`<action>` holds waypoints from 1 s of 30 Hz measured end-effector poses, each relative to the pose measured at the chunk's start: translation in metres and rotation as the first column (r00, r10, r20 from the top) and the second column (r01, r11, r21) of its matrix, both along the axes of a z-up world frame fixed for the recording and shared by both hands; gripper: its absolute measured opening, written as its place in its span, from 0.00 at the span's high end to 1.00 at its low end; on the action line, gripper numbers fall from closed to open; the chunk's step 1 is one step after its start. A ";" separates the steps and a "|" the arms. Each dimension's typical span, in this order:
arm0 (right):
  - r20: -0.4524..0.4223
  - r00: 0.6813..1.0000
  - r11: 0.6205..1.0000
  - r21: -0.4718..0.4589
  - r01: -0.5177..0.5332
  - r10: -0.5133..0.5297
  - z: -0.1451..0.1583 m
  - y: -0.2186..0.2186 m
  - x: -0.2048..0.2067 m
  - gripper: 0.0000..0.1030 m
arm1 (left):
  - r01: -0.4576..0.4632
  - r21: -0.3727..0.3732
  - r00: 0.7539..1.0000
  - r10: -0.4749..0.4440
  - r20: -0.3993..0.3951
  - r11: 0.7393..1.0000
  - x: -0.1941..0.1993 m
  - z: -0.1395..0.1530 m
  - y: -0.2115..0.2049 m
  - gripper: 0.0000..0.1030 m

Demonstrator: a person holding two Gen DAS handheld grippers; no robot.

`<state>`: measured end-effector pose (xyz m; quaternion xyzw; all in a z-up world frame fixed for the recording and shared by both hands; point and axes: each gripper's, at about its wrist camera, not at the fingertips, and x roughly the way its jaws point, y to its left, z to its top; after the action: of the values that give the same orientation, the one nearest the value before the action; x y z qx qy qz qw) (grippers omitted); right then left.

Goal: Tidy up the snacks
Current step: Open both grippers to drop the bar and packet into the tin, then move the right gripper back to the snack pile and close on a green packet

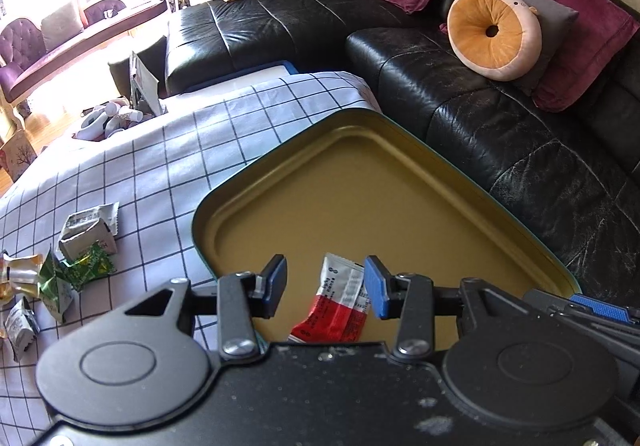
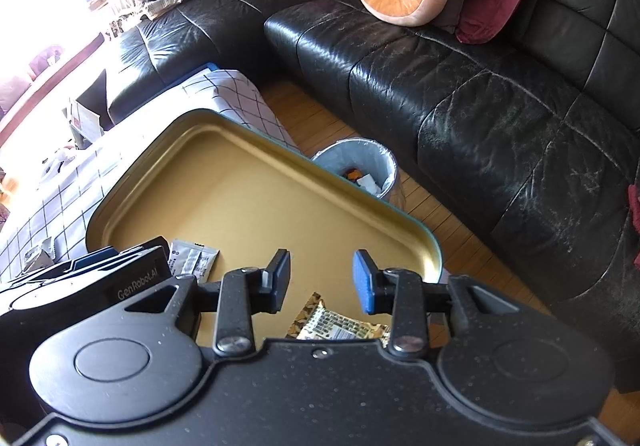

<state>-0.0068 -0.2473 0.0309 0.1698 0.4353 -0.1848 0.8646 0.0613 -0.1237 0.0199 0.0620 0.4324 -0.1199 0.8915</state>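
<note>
Both claws hang over the gold tin tray (image 1: 360,186), tilted down toward its floor from the near edge. The left claw (image 1: 326,286) has its blue pads spread wide apart with nothing between them; a red-and-white snack packet (image 1: 336,302) lies flat on the tray floor below the gap, and it looks untouched by either pad. Off to that claw's right, the blue-trimmed body of the other tool pokes into the left wrist view.

Over to the right claw (image 2: 322,282): jaws parted about as wide, gripping nothing. Beneath it a brown-and-cream patterned packet (image 2: 340,326) rests on the tray floor, partly hidden behind the claw's black body. To its left a grey-white sachet (image 2: 192,260) sits in the tray too, right against the left tool's housing.

The tray rests on the desk, covered by a white cloth with a dark grid (image 1: 140,166), and its far corner juts toward the black leather sofa (image 1: 500,118). On the cloth to the tray's left, a loose pile of snacks (image 1: 80,246): green wrappers, grey-white sachets, a gold-foil piece at the frame edge. They lie well apart from both claws.

A lined waste bin (image 2: 360,162) stands on the wooden floor just beyond the tray's far rim. A round orange cushion (image 1: 494,32) leans on the sofa back.
</note>
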 end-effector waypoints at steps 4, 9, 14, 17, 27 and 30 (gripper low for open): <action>-0.005 1.000 1.000 0.005 -0.003 0.003 -0.002 0.004 0.003 0.57 | -0.035 0.005 0.999 0.035 -0.004 0.999 0.002 0.000 0.010 0.57; -0.009 1.000 1.000 0.009 -0.011 0.011 -0.005 0.013 0.009 0.57 | -0.082 0.009 0.997 0.082 -0.010 0.997 0.005 0.000 0.028 0.57; -0.014 0.999 0.999 0.018 -0.037 0.037 -0.009 0.028 0.019 0.56 | -0.139 0.040 0.990 0.139 0.005 0.989 0.007 0.000 0.053 0.57; -0.014 0.998 0.998 0.012 -0.067 0.067 -0.013 0.042 0.025 0.56 | -0.188 0.054 0.982 0.189 -0.001 0.981 0.011 -0.002 0.072 0.57; 0.045 0.977 0.977 -0.058 -0.205 0.208 -0.022 0.105 0.039 0.56 | -0.382 0.089 0.924 0.383 0.010 0.920 0.022 -0.005 0.160 0.57; 0.049 0.963 0.963 -0.076 -0.259 0.263 -0.025 0.127 0.043 0.56 | -0.446 0.100 0.894 0.448 0.004 0.889 0.024 -0.009 0.188 0.57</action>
<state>0.0359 -0.1203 0.0063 0.0863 0.4218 -0.0789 0.8991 0.0852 0.0643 0.0109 0.0037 0.4491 0.1091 0.8868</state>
